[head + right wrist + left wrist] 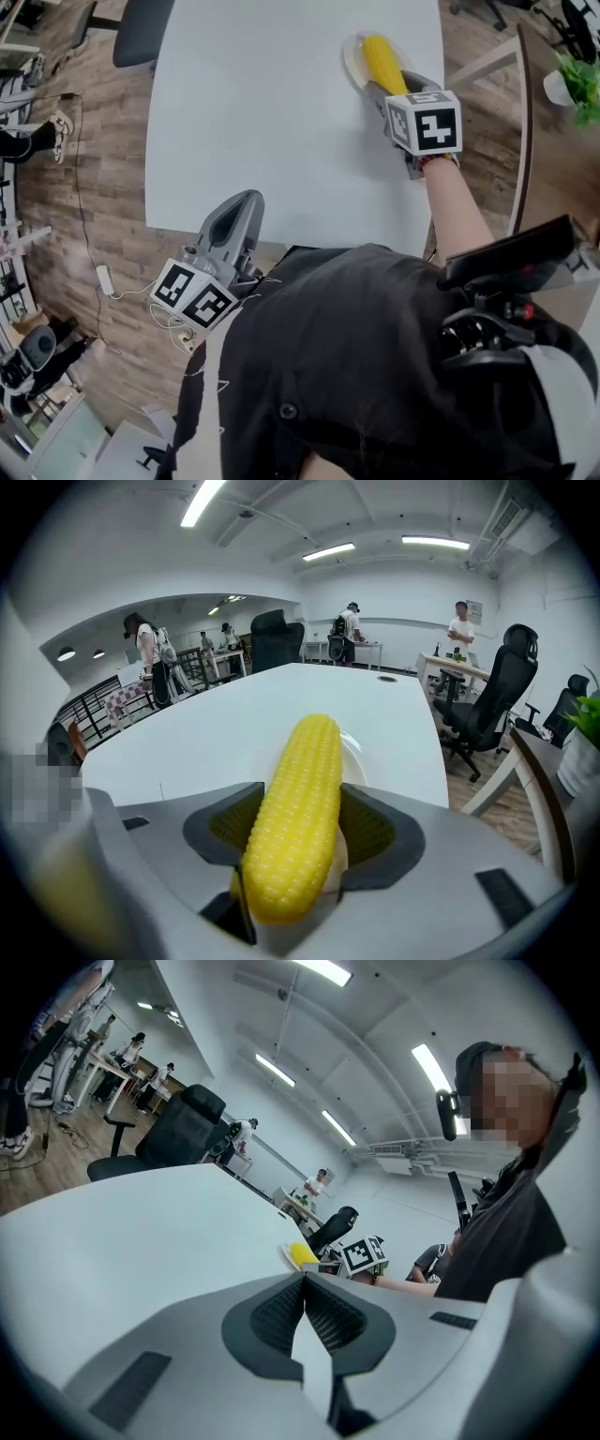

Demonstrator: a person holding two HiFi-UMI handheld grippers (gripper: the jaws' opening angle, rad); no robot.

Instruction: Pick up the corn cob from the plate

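Note:
The yellow corn cob (pixel 380 58) (pixel 295 808) lies on a small white plate (pixel 352 56) (pixel 361 752) at the far right of the white table (pixel 262 112). My right gripper (pixel 394 82) (pixel 302 789) straddles the cob's near end. Its jaws stand wide, the pads close beside the cob, with a thin gap on the left side. The cob rests on the plate. My left gripper (pixel 242 202) (pixel 305 1283) hangs off the table's near edge, shut and empty. The left gripper view shows the cob (pixel 302 1256) far off.
A dark office chair (pixel 141 28) stands at the table's far left corner. A cable and power strip (pixel 103 277) lie on the wooden floor to the left. A potted plant (pixel 581 80) sits at the right. The person's dark-clad body fills the lower head view.

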